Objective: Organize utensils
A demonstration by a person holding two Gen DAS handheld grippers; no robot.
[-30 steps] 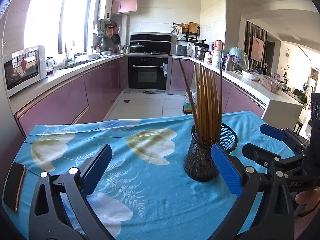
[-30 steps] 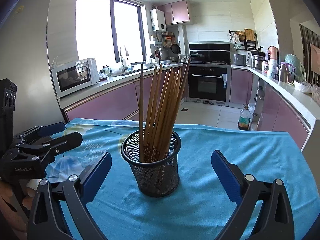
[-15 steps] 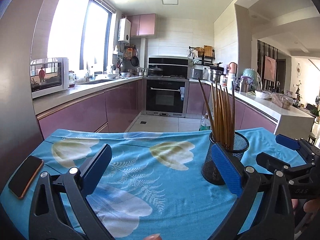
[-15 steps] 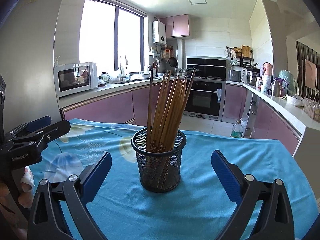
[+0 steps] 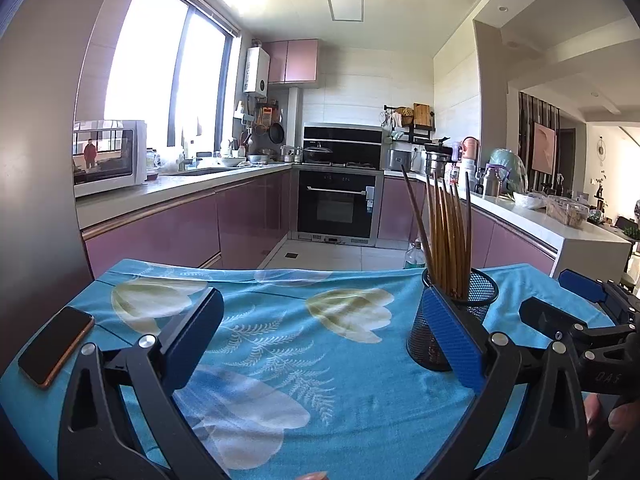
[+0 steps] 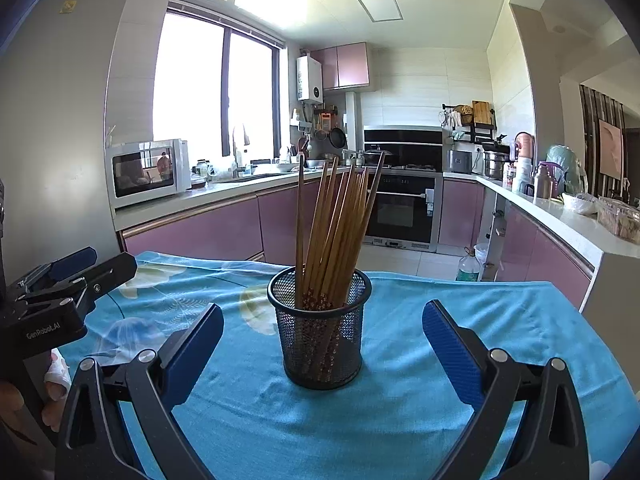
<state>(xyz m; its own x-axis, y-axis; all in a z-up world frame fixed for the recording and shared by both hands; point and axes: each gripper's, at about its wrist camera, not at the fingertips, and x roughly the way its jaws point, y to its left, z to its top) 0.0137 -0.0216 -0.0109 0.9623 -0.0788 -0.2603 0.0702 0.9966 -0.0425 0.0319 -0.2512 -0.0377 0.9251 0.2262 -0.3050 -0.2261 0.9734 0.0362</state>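
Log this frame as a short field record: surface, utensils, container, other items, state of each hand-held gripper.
surface: table with blue floral cloth
utensils: wooden chopsticks, standing bunched, leaning
container: black mesh cup, upright on the cloth
other items: phone at the table's left edge
left hand-held gripper: open, empty
right hand-held gripper: open, empty, cup in line between its fingers

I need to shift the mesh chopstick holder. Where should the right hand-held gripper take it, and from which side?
Grip the mesh holder across its round lower wall, coming in level from the near side, where the open right hand-held gripper already faces it. The chopsticks fan out above the rim, so a grasp from the top looks blocked.
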